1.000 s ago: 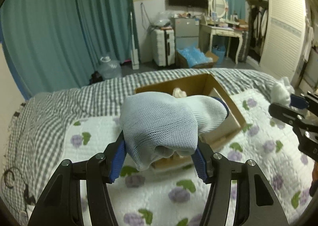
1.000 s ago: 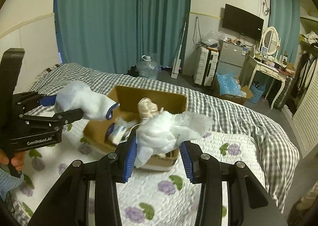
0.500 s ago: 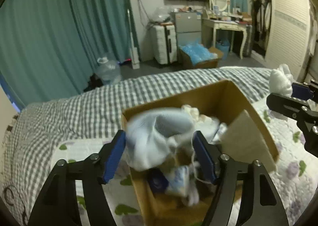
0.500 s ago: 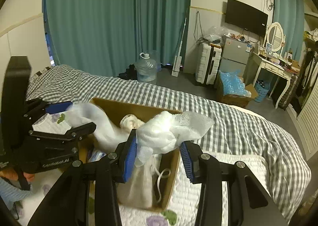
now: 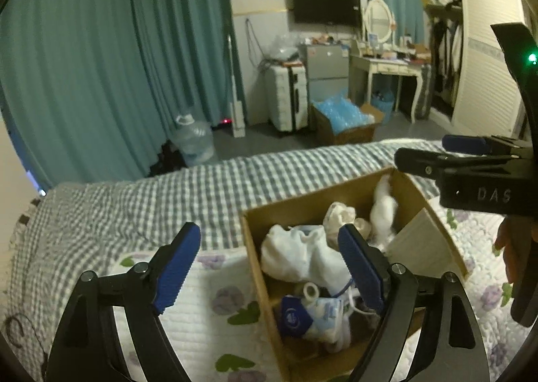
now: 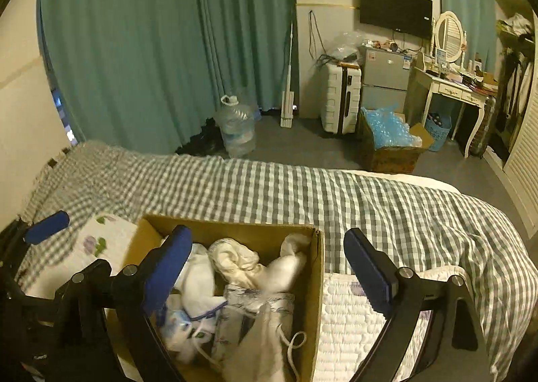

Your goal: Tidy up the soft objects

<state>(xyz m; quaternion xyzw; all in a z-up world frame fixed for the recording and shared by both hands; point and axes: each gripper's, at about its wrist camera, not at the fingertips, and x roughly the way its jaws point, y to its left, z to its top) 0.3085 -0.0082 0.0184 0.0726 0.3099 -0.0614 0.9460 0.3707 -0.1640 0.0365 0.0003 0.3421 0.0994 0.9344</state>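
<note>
A brown cardboard box sits on the bed and holds several soft items. It also shows in the right wrist view. A white sock with a blue cuff lies in it, seen too in the right wrist view. A white lacy cloth lies at the box's far right corner. My left gripper is open and empty over the box's left wall. My right gripper is open and empty above the box; it shows in the left wrist view.
The bed has a grey checked blanket and a white floral quilt. Beyond the bed stand teal curtains, a water jug, a white suitcase, a box of blue bags and a dressing table.
Both grippers have moved over the box and opened. The sock has dropped from the left gripper and the lacy cloth from the right one; both now lie in the box.
</note>
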